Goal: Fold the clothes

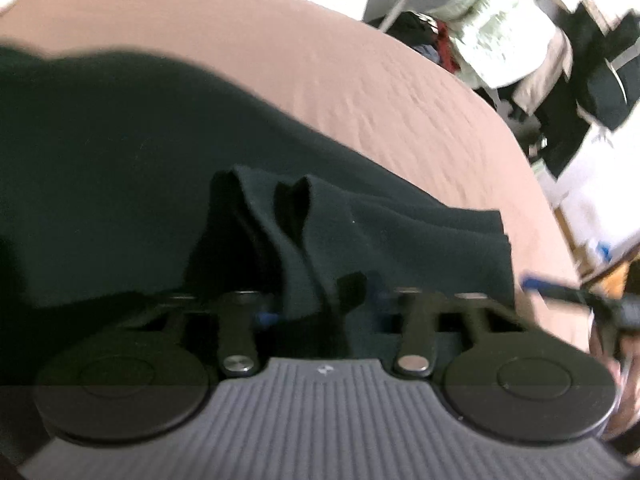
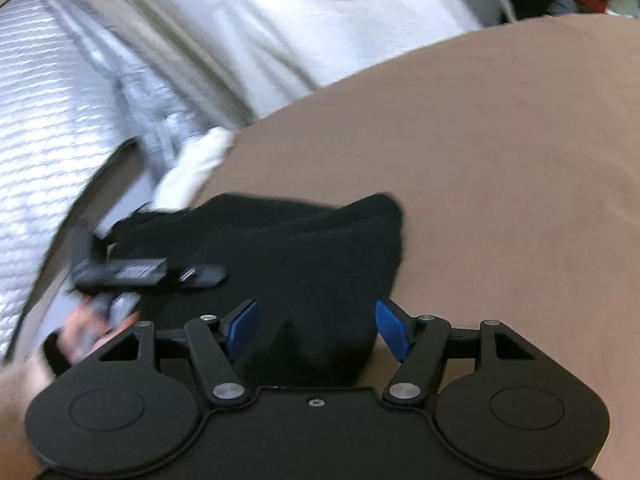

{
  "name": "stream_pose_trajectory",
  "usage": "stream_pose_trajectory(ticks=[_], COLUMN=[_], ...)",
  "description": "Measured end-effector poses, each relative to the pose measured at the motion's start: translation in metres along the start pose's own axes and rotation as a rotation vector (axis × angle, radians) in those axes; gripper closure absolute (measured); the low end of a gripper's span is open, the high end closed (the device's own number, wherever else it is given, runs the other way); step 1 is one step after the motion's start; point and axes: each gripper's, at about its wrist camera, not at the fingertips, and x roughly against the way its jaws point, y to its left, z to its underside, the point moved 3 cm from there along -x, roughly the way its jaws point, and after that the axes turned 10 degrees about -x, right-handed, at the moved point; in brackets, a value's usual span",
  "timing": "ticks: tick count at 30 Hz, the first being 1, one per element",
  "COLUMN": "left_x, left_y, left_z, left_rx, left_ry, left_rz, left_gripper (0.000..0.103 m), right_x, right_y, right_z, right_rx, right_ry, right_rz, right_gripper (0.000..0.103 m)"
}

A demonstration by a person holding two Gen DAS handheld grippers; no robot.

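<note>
Two tools work one dark garment [image 1: 120,168] on the bed [image 1: 360,80]: left tool [image 1: 308,304] pinches a bunched fold to anchor it, right tool [image 2: 316,330] gapes wide, gripping nothing.

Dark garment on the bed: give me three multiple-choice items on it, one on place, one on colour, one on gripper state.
1. Where does the dark garment lie?
A. on the bed sheet
B. on a chair
C. on the floor

2. What colour is the sheet?
A. white
B. pinkish tan
C. blue

3. How do the jaws of the right gripper stand?
A. clamped on cloth
B. open, blue pads apart
C. out of view

Answers:
1 A, the cloth spreads over the sheet.
2 B, tan shows in both views.
3 B, the pads stand wide apart, pressing on nothing.
</note>
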Motion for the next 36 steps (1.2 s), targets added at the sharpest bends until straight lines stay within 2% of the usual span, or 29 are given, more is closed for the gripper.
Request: stream_pose_trajectory(ticks=[2, 3, 4, 5, 6, 8, 9, 10, 11, 12, 13, 14, 16, 17, 18, 19, 20, 21, 24, 25, 26, 28, 29, 31, 33, 34, 35, 36], left_x=[0.006, 0.01, 0.015, 0.022, 0.028, 0.042, 0.047, 0.047, 0.043, 0.034, 0.023, 0.011, -0.003, -0.004, 0.005, 0.015, 0.025, 0.033, 0.044, 0.044, 0.041, 0.036, 0.034, 0.027, 0.021, 0.02, 0.019, 0.019], left_y=[-0.011, -0.016, -0.022, -0.028, -0.033, -0.039, -0.039, -0.035, -0.03, -0.025, -0.021, -0.016, -0.007, -0.004, -0.001, 0.004, 0.011, 0.02, 0.043, 0.05, 0.051, 0.043, 0.038, 0.02, 0.001, -0.005, -0.011, -0.013], left_z=[-0.006, -0.011, -0.016, -0.023, -0.029, -0.042, -0.048, -0.053, -0.054, -0.053, -0.05, -0.043, -0.026, -0.019, -0.015, -0.012, -0.009, -0.006, 0.007, 0.012, 0.015, 0.02, 0.023, 0.026, 0.031, 0.034, 0.034, 0.032], left_rx=[-0.064, -0.091, -0.12, -0.152, -0.179, -0.211, -0.216, -0.204, -0.191, -0.18, -0.174, -0.167, -0.139, -0.125, -0.104, -0.061, -0.003, 0.059, 0.261, 0.324, 0.357, 0.359, 0.361, 0.289, 0.195, 0.154, 0.11, 0.096], left_ry=[-0.027, -0.048, -0.067, -0.086, -0.11, -0.169, -0.196, -0.216, -0.219, -0.205, -0.166, -0.102, 0.007, 0.029, 0.01, -0.005, -0.019, -0.035, -0.04, -0.029, -0.016, -0.017, -0.017, 0.001, 0.02, 0.017, 0.015, 0.017], left_rz=[0.027, 0.04, 0.051, 0.06, 0.069, 0.08, 0.078, 0.053, -0.01, -0.098, -0.168, -0.201, -0.231, -0.231, -0.213, -0.2, -0.188, -0.17, -0.028, 0.02, 0.035, 0.003, -0.012, -0.022, -0.023, -0.057, -0.095, -0.096], left_gripper=[0.091, 0.091, 0.092, 0.092, 0.092, 0.092, 0.092, 0.085, 0.071, 0.066, 0.064, 0.064, 0.062, 0.062, 0.059, 0.045, 0.031, 0.027, 0.026, 0.025, 0.025, 0.022, 0.015, 0.009, 0.011, 0.033, 0.073, 0.078], right_x=[-0.027, -0.04, -0.046, -0.05, -0.043, -0.023, -0.013, -0.008, -0.011, -0.015, -0.024, -0.033, -0.04, -0.036, -0.027, -0.019, -0.007, 0.005, 0.031, 0.036, 0.041, 0.044, 0.04, 0.033, 0.032, 0.035, 0.039, 0.033], right_y=[-0.005, -0.01, -0.012, -0.014, -0.012, -0.005, -0.002, -0.001, 0.0, 0.0, -0.001, -0.006, -0.019, -0.02, -0.019, -0.017, -0.011, -0.001, 0.022, 0.029, 0.035, 0.044, 0.045, 0.042, 0.04, 0.041, 0.044, 0.053], right_z=[-0.008, -0.01, -0.011, -0.012, -0.014, -0.017, -0.019, -0.02, -0.021, -0.022, -0.023, -0.023, -0.022, -0.021, -0.019, -0.017, -0.012, -0.007, 0.019, 0.032, 0.046, 0.075, 0.09, 0.114, 0.131, 0.133, 0.132, 0.13], right_rx=[-0.021, -0.021, 0.006, 0.037, 0.048, 0.061, 0.054, 0.039, 0.051, 0.068, 0.087, 0.073, -0.007, -0.04, -0.054, -0.064, -0.057, -0.044, -0.027, -0.012, 0.004, 0.045, 0.074, 0.131, 0.161, 0.157, 0.151, 0.161], right_ry=[-0.028, -0.037, -0.04, -0.042, -0.084, -0.184, -0.228, -0.254, -0.253, -0.246, -0.227, -0.196, -0.177, -0.186, -0.207, -0.229, -0.258, -0.281, -0.241, -0.218, -0.194, -0.144, -0.117, -0.087, -0.08, -0.092, -0.095, -0.092], right_rz=[0.027, 0.034, 0.036, 0.037, 0.016, -0.035, -0.055, -0.069, -0.043, -0.009, 0.05, 0.11, 0.151, 0.152, 0.172, 0.196, 0.237, 0.253, 0.085, 0.035, -0.014, -0.088, -0.083, -0.025, 0.015, 0.02, 0.03, 0.041], right_gripper=[0.033, 0.039, 0.071, 0.079, 0.085, 0.088, 0.088, 0.088, 0.088, 0.087, 0.085, 0.081, 0.078, 0.074, 0.072, 0.063, 0.059, 0.059, 0.059, 0.057, 0.052, 0.045, 0.045, 0.046, 0.046, 0.046, 0.046, 0.046])
